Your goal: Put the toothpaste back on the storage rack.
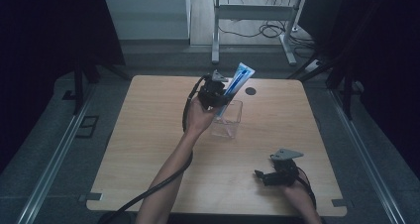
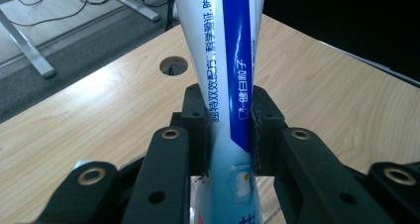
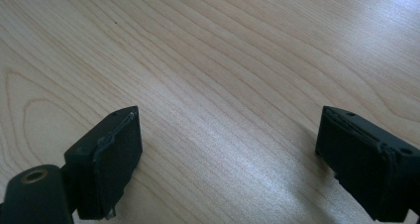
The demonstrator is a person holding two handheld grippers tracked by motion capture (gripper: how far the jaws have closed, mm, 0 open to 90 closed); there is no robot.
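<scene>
Toothpaste tube (image 1: 237, 83) clamped between pads of left gripper (image 1: 218, 96), tilted toward one o'clock, lower end over clear container (image 1: 229, 120) at bench (image 1: 148, 135) centre. In left gripper view, pads (image 2: 195, 130) pressing both sides of tube (image 2: 230, 85). Right gripper (image 1: 261, 177) at five o'clock, wide open, empty, low over bare wood (image 3: 223, 60).

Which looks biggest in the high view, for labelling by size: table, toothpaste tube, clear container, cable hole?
1. table
2. toothpaste tube and clear container: alike, and the left tool hides part of the tube, so unranked
3. cable hole
</scene>
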